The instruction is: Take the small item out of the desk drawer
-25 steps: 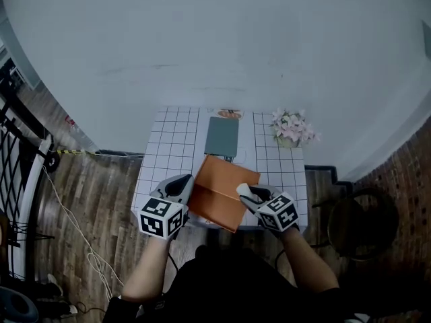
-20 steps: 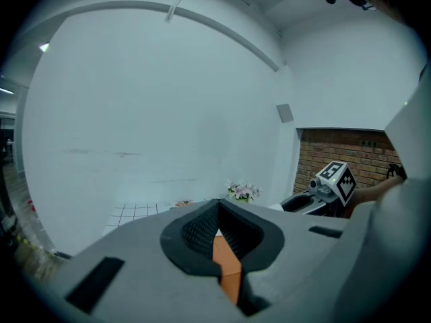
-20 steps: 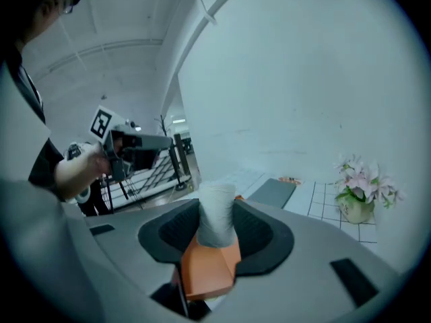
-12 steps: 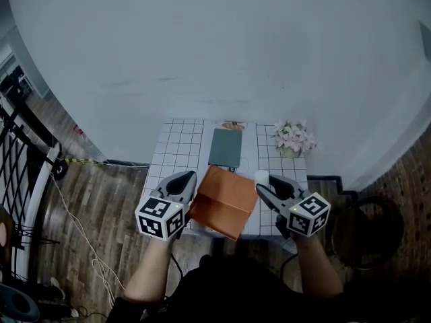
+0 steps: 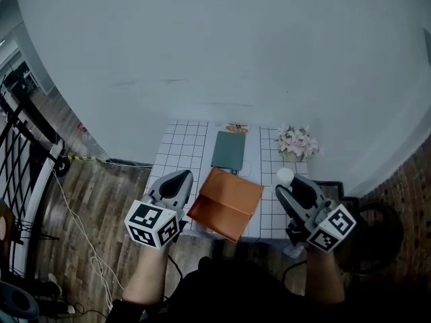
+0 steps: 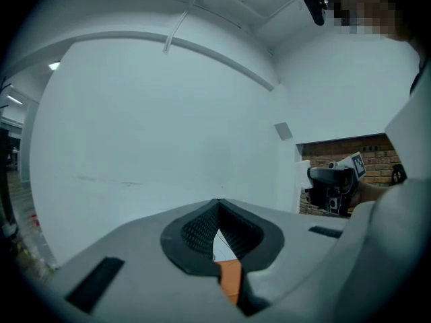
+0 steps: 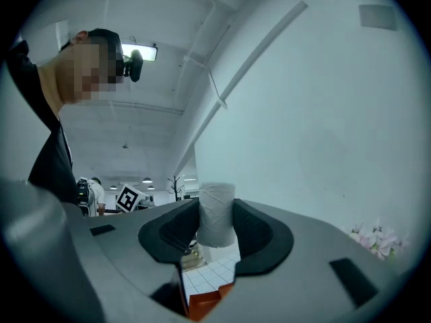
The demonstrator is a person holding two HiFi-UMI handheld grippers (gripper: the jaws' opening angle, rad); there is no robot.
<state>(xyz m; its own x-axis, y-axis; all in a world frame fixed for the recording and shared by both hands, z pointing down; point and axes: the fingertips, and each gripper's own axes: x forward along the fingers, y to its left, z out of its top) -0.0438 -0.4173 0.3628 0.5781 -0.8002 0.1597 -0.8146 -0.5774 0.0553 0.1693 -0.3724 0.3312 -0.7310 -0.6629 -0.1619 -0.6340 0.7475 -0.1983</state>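
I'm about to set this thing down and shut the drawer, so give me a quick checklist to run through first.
1. Small white item clamped between the right gripper's jaws: ok.
2. Item out of the drawer, held off its right side: ok.
3. Drawer closed: not ok, it stands pulled out from the desk.
4. Left gripper free, jaws together on nothing: ok.
5. Bare tiles for a set-down in front of the flowers: ok.

White small item, orange-brown drawer, white desk with dark grid, pink flowers
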